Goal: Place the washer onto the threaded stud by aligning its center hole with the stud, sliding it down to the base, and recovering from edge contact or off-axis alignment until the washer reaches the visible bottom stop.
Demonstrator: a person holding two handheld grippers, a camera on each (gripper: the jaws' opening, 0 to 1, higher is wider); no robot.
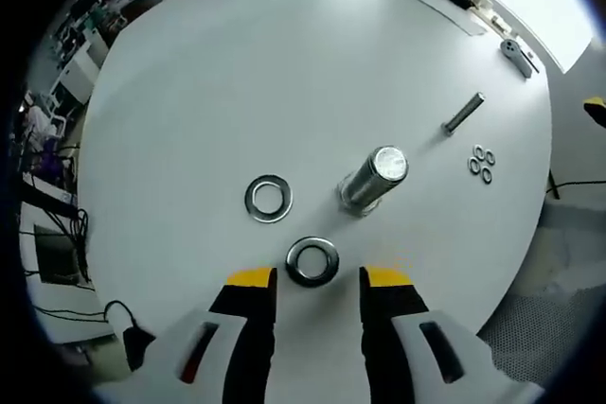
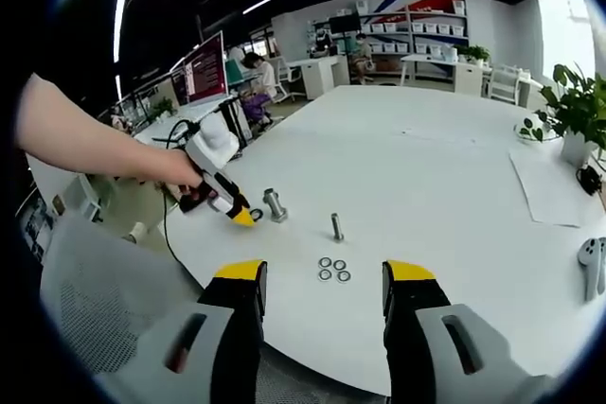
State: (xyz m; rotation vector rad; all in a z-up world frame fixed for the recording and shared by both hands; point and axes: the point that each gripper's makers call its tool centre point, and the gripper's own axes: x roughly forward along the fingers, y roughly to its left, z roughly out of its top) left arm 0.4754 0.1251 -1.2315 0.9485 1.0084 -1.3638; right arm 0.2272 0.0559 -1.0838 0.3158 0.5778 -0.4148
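The left tool [image 1: 317, 278], jaws wide and holding nothing, hovers at a washer [image 1: 312, 261] lying flat on the white surface [image 1: 237, 73], near the upright stud [image 1: 373, 179]. The stud looks bare, so threading is not yet begun. The right tool [image 2: 324, 279] waits open, well back.

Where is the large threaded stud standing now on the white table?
In the left gripper view the threaded stud stands upright right of centre on the white table, with a large washer to its left and another washer nearer, between the open left gripper jaws.
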